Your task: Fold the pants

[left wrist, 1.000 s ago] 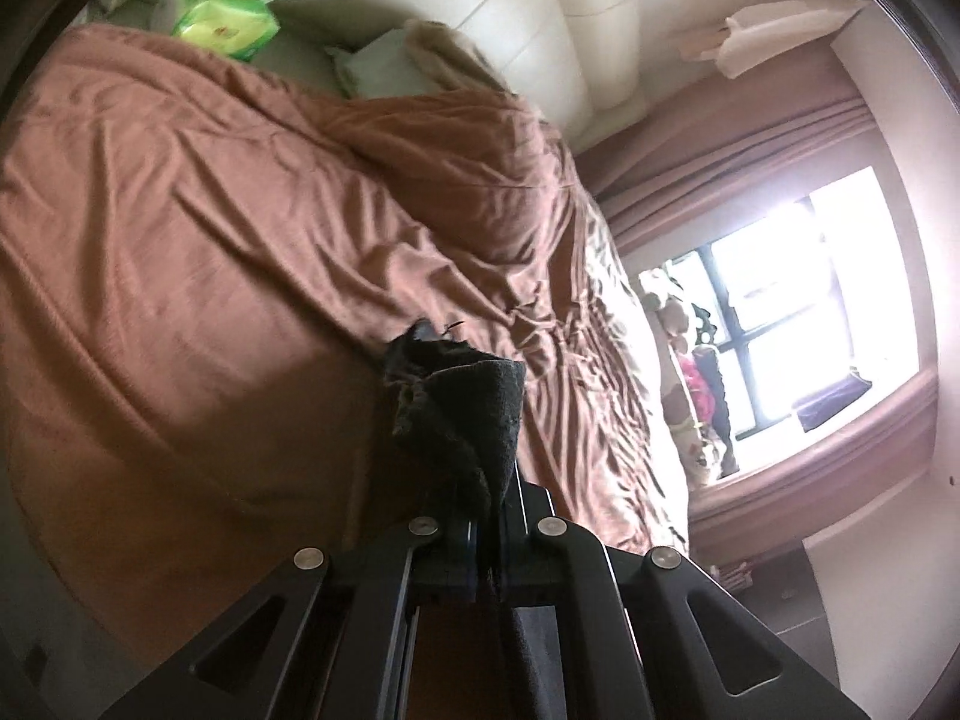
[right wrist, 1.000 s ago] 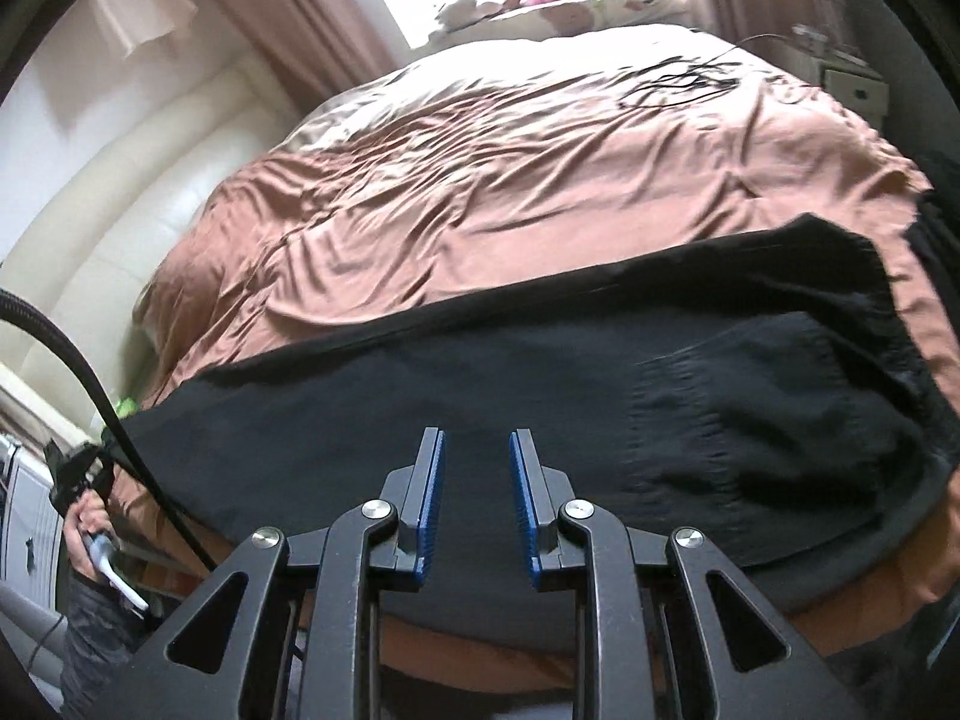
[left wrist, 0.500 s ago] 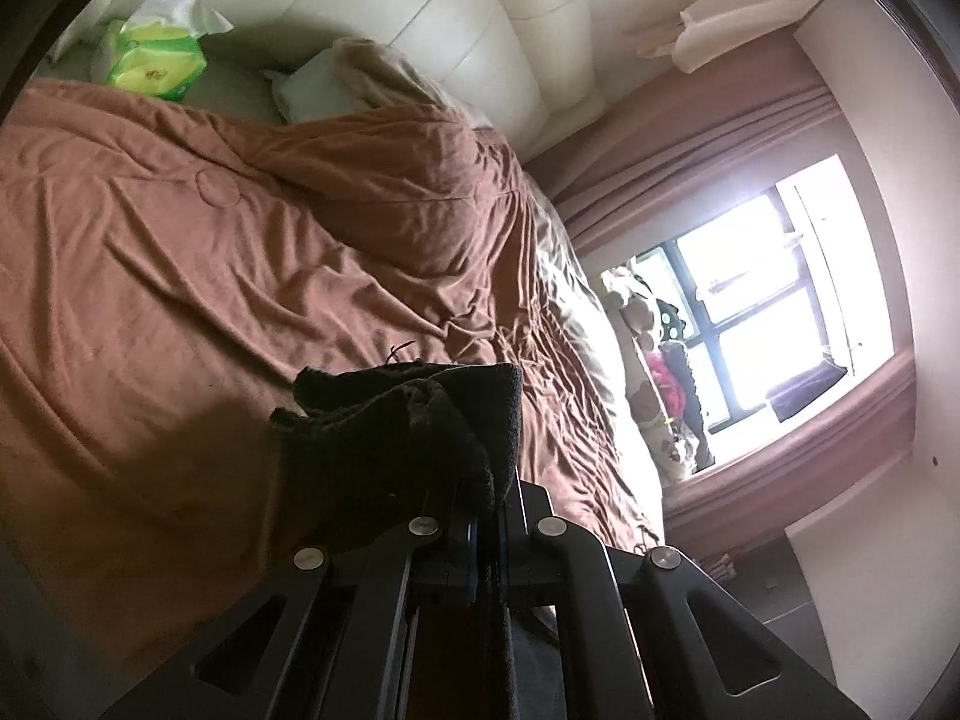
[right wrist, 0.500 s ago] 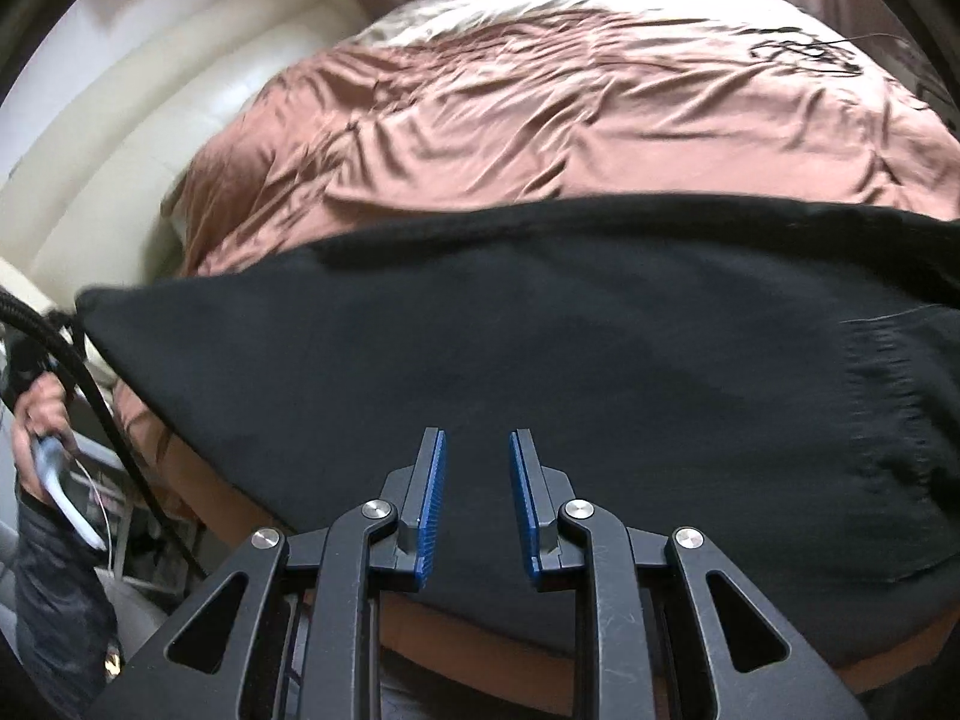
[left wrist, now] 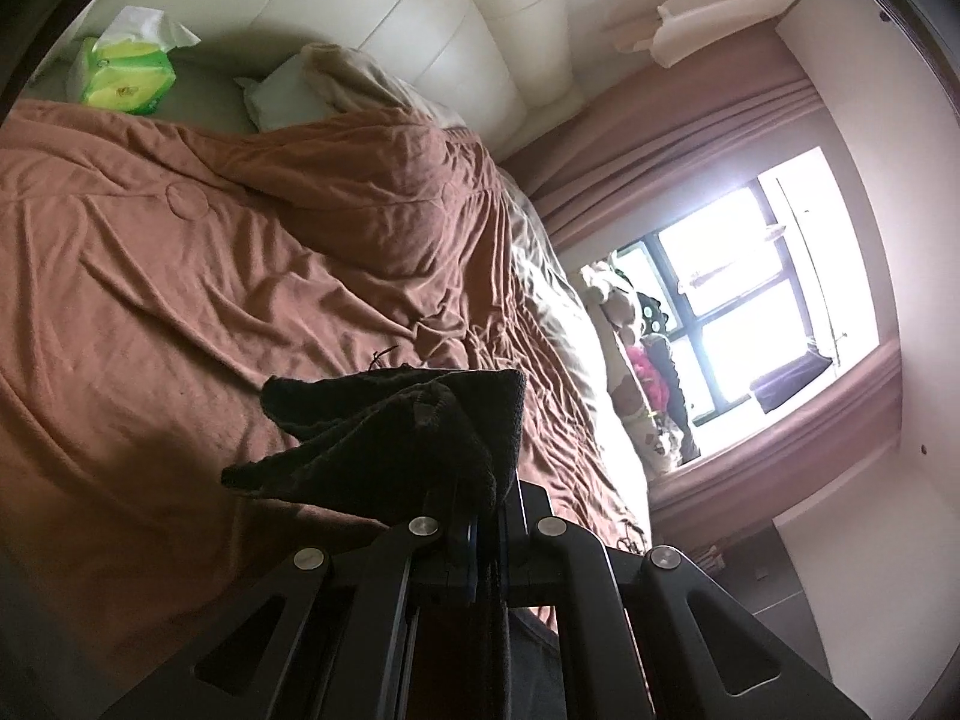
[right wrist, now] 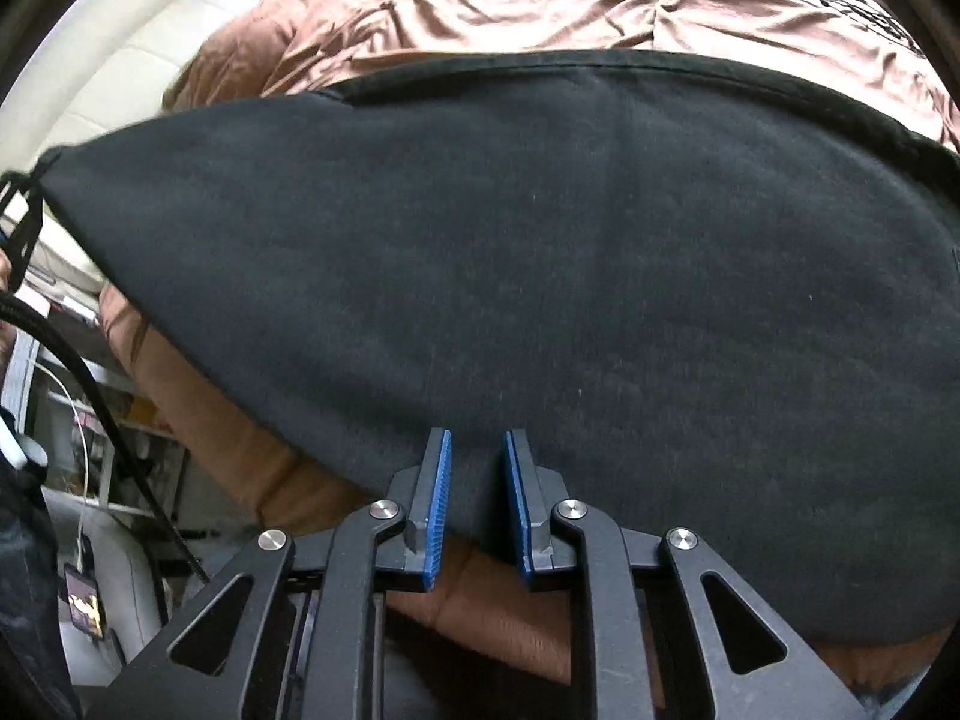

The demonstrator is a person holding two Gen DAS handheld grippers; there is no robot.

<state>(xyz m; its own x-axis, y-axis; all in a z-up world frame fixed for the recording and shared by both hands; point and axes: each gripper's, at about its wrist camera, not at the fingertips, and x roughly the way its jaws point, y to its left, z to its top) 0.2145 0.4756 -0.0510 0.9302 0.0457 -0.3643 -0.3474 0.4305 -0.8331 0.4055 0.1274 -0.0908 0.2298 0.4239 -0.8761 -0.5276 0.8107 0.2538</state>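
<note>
I find the left gripper (left wrist: 486, 516) clamped on a bunched end of the black pants (right wrist: 540, 276), with the fabric (left wrist: 408, 420) drooping out of the closed jaws in soft folds above the brown bedspread (left wrist: 210, 276). The right gripper (right wrist: 475, 504) stands parted by a narrow gap and grips nothing; its blue pads (right wrist: 438, 498) sit at the near edge of the garment, one to each side of a strip of cloth. The pants lie spread across the near part of the bed, the left end drawn up to a point toward the left gripper, the far hem running along the bedspread (right wrist: 540, 0). I judge the material thick, knitted and limp: it carries no shape of its own, sags between holds, and is unlikely to slip from ribbed pads. It looks moderately heavy for cloth, so a single-layer pinch may drag. I would take hold at the near edge directly ahead of the right pads, catching the full thickness, then carry both ends together. A green tissue pack (left wrist: 129, 75) rests by the headboard, well apart from the work.
</note>
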